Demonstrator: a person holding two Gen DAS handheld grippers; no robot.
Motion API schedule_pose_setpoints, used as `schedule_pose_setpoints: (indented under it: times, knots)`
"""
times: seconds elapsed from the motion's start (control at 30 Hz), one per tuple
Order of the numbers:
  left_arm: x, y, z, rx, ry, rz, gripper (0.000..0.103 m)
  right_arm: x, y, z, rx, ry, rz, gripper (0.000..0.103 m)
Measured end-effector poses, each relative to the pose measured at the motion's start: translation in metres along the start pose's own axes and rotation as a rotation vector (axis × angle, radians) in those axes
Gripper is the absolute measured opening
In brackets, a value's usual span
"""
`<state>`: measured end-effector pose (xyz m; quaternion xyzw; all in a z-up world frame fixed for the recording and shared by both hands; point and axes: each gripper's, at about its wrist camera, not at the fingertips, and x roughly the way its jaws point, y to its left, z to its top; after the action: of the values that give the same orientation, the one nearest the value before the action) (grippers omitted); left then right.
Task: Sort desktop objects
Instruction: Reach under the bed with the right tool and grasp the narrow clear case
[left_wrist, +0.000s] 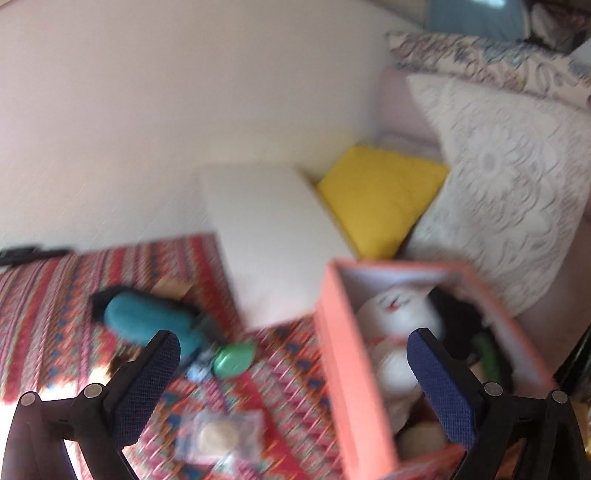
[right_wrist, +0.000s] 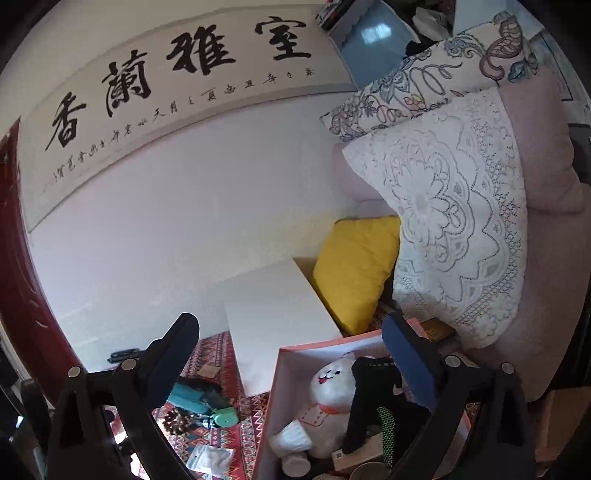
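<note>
Left wrist view: both the left hand-held gripper (left_wrist: 291, 354) and right hand-held gripper (right_wrist: 291, 350) are held wide open, empty; a loose item like the green case (left_wrist: 234, 359) is judged next for the pink box (left_wrist: 334, 354).

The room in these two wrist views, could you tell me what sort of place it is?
Probably a living room in a home: a calligraphy scroll hangs on the wall, a sofa carries a lace cushion and a yellow cushion, and a patterned cloth covers the table.
</note>
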<state>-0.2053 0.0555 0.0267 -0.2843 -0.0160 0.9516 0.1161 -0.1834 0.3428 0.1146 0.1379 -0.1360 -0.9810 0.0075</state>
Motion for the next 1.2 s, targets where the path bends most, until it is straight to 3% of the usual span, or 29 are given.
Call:
schedule_pose_setpoints:
  times: [0.07,0.2,0.23,0.27,0.43,0.47,0.5,0.57,0.63,0.67,0.7,0.73,0.83,1.0,1.03,1.2]
  knots:
    - [-0.002,0.028,-0.031,-0.01,0.055,0.052,0.101,0.005,0.024,-0.011,-0.059,0.054,0.073,0.101]
    - [-0.015,0.089,-0.087,-0.052,0.161,0.161,0.101,0.003,0.087,-0.077,-0.248,0.283,0.418,0.101]
    - [-0.02,0.105,-0.098,-0.066,0.178,0.19,0.101,0.004,0.103,-0.101,-0.291,0.364,0.505,0.101]
    - [-0.027,0.12,-0.105,-0.082,0.184,0.213,0.101,0.011,0.114,-0.142,-0.31,0.501,0.562,0.099]
    - [-0.063,0.189,-0.124,-0.161,0.144,0.291,0.101,0.049,0.127,-0.377,-0.257,1.197,0.408,0.087]
    - [-0.067,0.198,-0.127,-0.182,0.139,0.289,0.101,0.055,0.127,-0.42,-0.242,1.306,0.366,0.086]
    - [-0.07,0.205,-0.131,-0.206,0.136,0.282,0.101,0.061,0.116,-0.452,-0.213,1.341,0.305,0.086]
    - [-0.077,0.22,-0.138,-0.253,0.131,0.268,0.101,0.077,0.084,-0.515,-0.081,1.366,0.134,0.088]
    - [-0.078,0.226,-0.143,-0.271,0.139,0.245,0.101,0.087,0.046,-0.562,0.158,1.245,0.003,0.093]
    - [-0.078,0.224,-0.144,-0.268,0.143,0.237,0.101,0.083,0.036,-0.578,0.233,1.107,-0.04,0.098]
    - [-0.078,0.222,-0.144,-0.26,0.143,0.231,0.101,0.082,0.031,-0.597,0.263,1.059,-0.109,0.098]
    - [-0.078,0.218,-0.143,-0.252,0.142,0.227,0.101,0.085,0.029,-0.619,0.314,1.075,-0.134,0.098]
    - [-0.086,0.209,-0.148,-0.235,0.137,0.22,0.101,0.088,0.03,-0.668,0.416,1.157,-0.153,0.096]
    - [-0.092,0.21,-0.161,-0.212,0.157,0.28,0.101,0.111,0.066,-0.669,0.266,0.998,-0.042,0.095]
    - [-0.09,0.213,-0.164,-0.216,0.174,0.292,0.101,0.117,0.07,-0.668,0.243,0.959,-0.03,0.101]
    - [-0.076,0.222,-0.187,-0.218,0.257,0.339,0.101,0.128,0.055,-0.693,0.204,0.943,-0.118,0.102]
